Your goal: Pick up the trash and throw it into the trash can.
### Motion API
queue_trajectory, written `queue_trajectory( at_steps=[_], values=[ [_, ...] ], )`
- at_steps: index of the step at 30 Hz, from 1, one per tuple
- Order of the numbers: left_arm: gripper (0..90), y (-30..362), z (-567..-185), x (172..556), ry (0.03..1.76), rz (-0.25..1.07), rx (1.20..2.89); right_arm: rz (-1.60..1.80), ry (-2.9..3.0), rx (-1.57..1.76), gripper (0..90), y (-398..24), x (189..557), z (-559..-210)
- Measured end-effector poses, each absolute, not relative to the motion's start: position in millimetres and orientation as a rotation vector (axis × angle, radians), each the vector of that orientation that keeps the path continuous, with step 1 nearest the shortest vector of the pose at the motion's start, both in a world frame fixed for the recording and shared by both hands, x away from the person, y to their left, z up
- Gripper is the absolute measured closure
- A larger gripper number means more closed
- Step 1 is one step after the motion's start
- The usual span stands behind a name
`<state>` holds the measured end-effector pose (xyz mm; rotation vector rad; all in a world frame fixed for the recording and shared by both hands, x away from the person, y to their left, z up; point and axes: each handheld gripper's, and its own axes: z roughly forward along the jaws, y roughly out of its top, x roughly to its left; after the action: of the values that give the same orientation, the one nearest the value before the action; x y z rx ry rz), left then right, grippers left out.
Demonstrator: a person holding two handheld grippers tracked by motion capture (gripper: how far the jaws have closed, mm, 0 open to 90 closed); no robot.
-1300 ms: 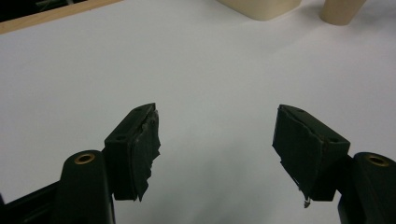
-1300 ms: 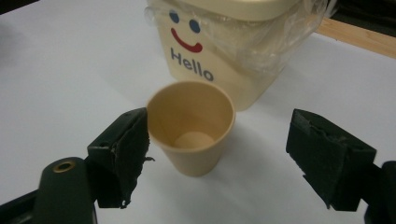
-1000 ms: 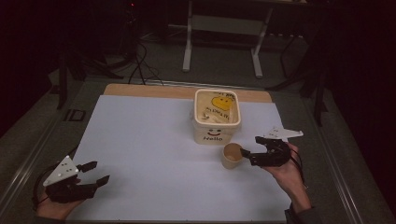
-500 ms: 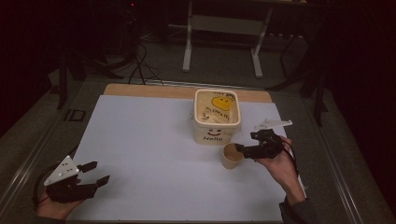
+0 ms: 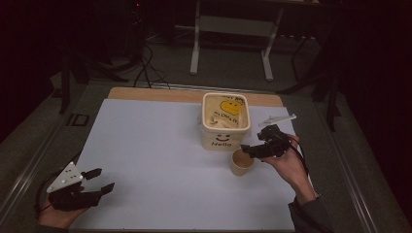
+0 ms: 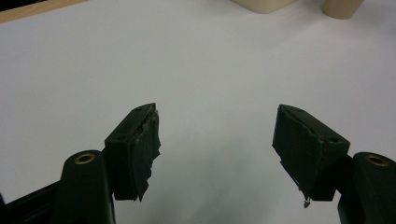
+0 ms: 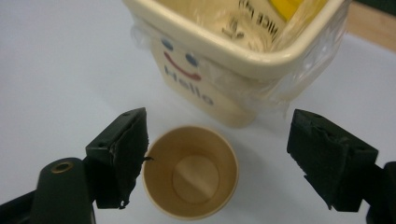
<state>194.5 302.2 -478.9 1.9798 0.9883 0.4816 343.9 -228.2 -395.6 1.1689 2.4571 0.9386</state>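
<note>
Standing upright by the lined Hello bin, the empty paper cup sits under wide-open, empty right tongs.

Dim room, lit tabletop, soft focus

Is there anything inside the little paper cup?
Empty. The right gripper view looks down into the paper cup and shows its bare bottom.

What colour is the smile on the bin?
Red, on the cream bin; clearest in the right gripper view.
</note>
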Motion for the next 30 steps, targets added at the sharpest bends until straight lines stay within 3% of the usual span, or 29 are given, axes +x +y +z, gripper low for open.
queue_trajectory(
  at_steps=[30],
  values=[
    [31.5,302.4,-480.5,195.0,0.999,0.472,1.988,0.518,2.664,1.379,11.4,-189.8,362.8,-434.1]
  ],
)
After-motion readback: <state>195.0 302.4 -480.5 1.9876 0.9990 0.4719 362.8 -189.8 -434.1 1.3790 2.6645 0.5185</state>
